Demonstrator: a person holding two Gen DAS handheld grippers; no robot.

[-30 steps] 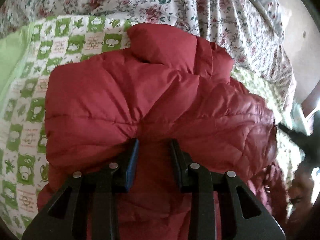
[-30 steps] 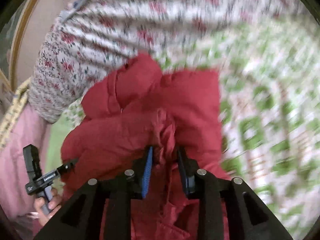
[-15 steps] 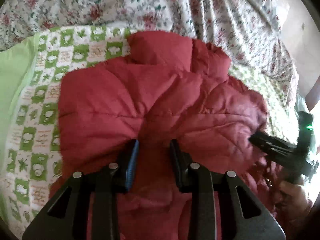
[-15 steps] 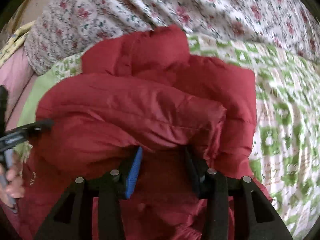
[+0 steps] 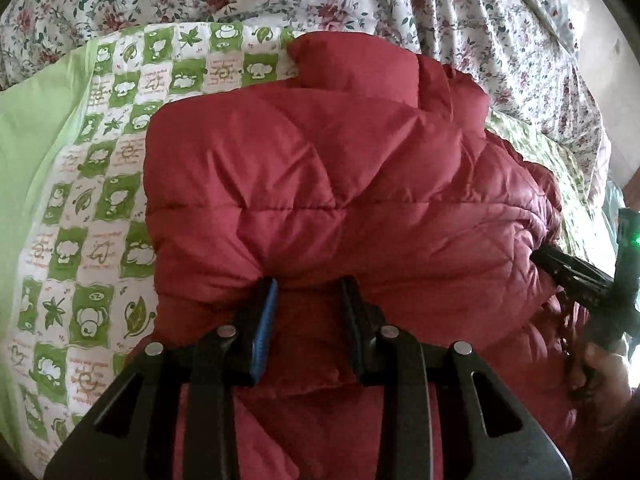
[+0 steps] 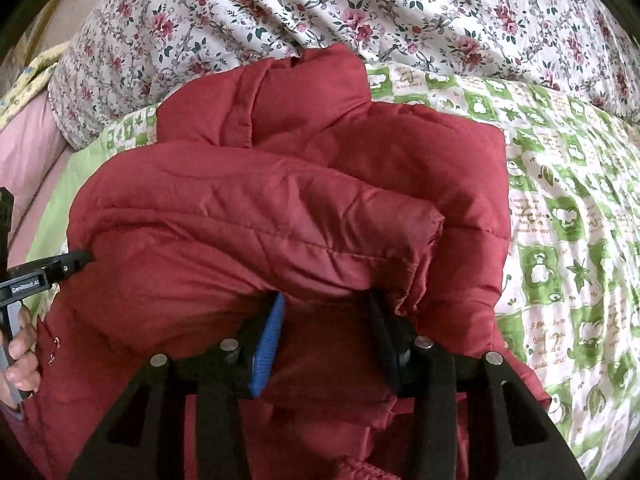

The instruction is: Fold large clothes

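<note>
A dark red quilted puffer jacket [image 5: 340, 184] lies on the bed, folded over itself, collar at the far end; it also shows in the right wrist view [image 6: 280, 216]. My left gripper [image 5: 308, 288] has its jaws apart with a thick fold of the jacket's near edge between them. My right gripper [image 6: 324, 304] stands wider apart at a folded sleeve cuff edge, fabric between the jaws. Each gripper shows at the edge of the other's view: the right [image 5: 576, 276], the left [image 6: 48, 272].
A green-and-white patterned quilt [image 5: 100, 216] lies under the jacket, also visible in the right wrist view [image 6: 560, 240]. A floral sheet [image 6: 400, 12] is bunched behind. A pink cloth [image 6: 28, 148] and wall are at the left.
Both grippers carried the jacket's near part forward over the rest. The right gripper's jaws widened from a tight pinch on fabric. The left gripper's jaws also stand a little wider.
</note>
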